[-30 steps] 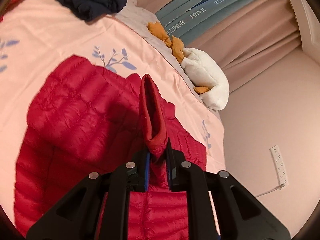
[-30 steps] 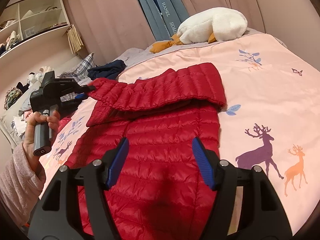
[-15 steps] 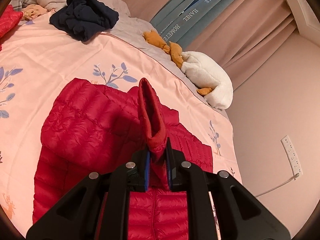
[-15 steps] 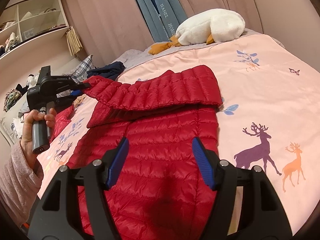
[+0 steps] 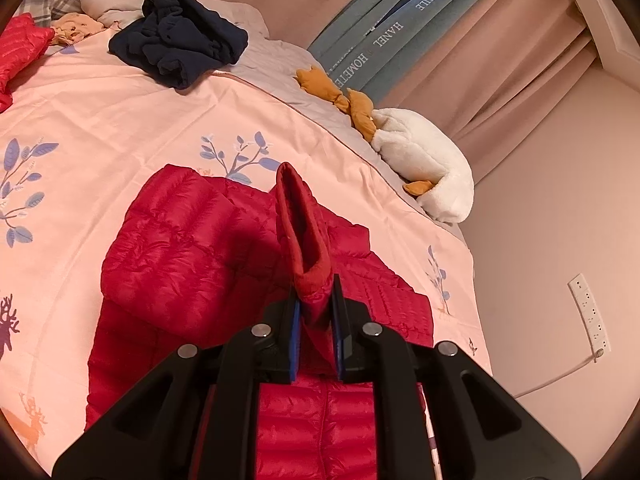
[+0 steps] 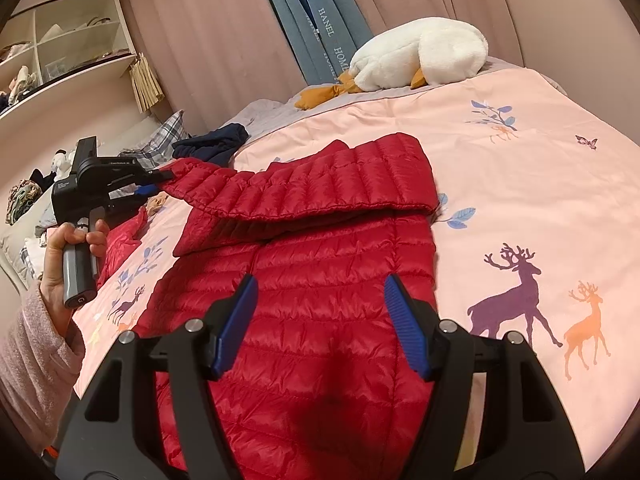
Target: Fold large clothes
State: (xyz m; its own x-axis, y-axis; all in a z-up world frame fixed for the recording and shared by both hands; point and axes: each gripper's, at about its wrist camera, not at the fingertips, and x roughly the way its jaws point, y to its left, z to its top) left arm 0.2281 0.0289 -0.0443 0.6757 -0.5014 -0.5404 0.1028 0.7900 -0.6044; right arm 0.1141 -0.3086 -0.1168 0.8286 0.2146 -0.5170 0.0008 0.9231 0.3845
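A person's left hand (image 6: 70, 256) holds the left gripper (image 5: 316, 320), its jaws clamped on a cuff (image 5: 306, 248) of a red puffer jacket (image 6: 312, 320) — lifted above the pink bedspread (image 6: 520, 184). The jacket lies spread on the bed, one sleeve folded across it. The right gripper (image 6: 320, 312) hovers over the jacket — jaws wide apart, holding nothing. A white plush goose (image 6: 416, 56) rests beyond.

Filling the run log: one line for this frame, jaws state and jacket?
left gripper: shut on sleeve cuff, lifted | right gripper: open, above red down jacket | jacket: on bed, other sleeve folded across
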